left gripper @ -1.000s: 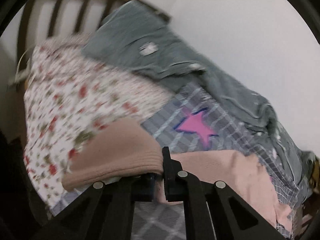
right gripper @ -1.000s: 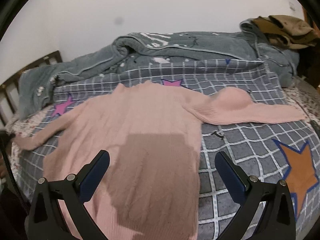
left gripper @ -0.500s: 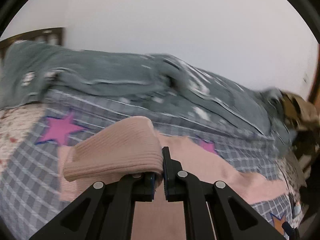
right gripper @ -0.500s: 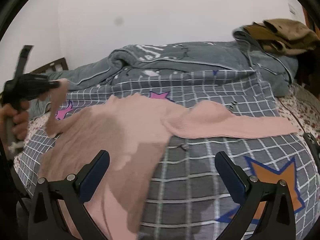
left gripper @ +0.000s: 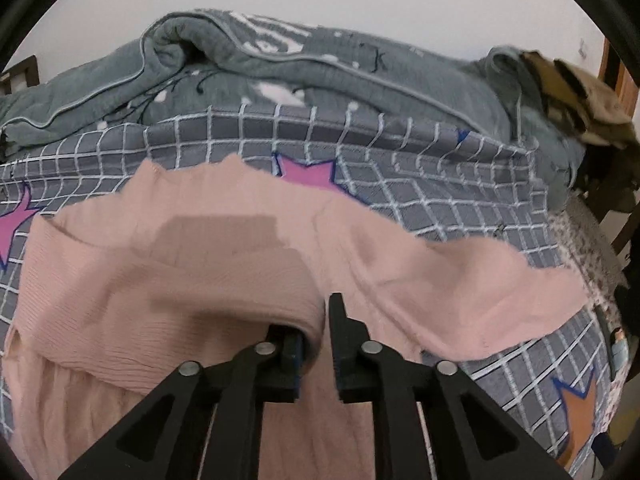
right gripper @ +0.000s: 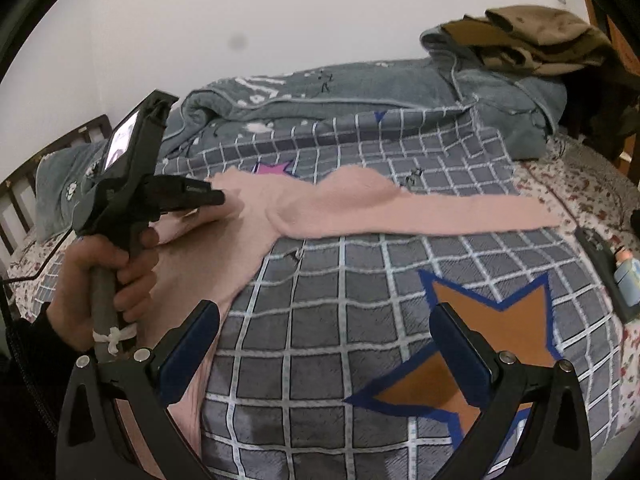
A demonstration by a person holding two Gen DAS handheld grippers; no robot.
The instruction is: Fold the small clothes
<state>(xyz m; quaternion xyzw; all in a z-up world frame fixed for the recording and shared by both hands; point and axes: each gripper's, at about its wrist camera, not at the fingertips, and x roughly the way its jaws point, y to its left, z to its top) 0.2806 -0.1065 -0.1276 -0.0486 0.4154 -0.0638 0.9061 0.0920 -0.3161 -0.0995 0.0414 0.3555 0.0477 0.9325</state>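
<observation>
On the far left of my right camera I see a hand [right gripper: 100,276] around a grey handle; it carries my left hand-held gripper [right gripper: 218,198], which sits low over the pink sweater [right gripper: 240,232]; from my left camera, the left hand-held gripper [left gripper: 322,330] has a small gap between its tips, and its jaws have just been opening a little; the folded pink sleeve [left gripper: 192,292] drapes over the left finger [left gripper: 294,350] and its edge sits in the gap, but I cannot tell if the pads pinch it now.

The pink sweater lies flat on the bed, on a grey checked blanket [right gripper: 340,288] with stars; its body is on the left side, and the other sleeve [right gripper: 440,212] stretches out flat to the right, almost to the flowery sheet [right gripper: 580,184]; one pink star [left gripper: 310,174] peeks out just behind the sweater's top edge.

Behind it, by the white wall, a grey-blue quilt [right gripper: 340,88] lies bunched up; brown clothes [right gripper: 532,44] sit on its right end.

Low in the middle my right hand-held gripper [right gripper: 324,344] has its jaws wide apart and holds nothing; under it is the blanket with an orange star [right gripper: 472,308]; on the far right edge of the bed lies a small blue thing [right gripper: 628,276].
</observation>
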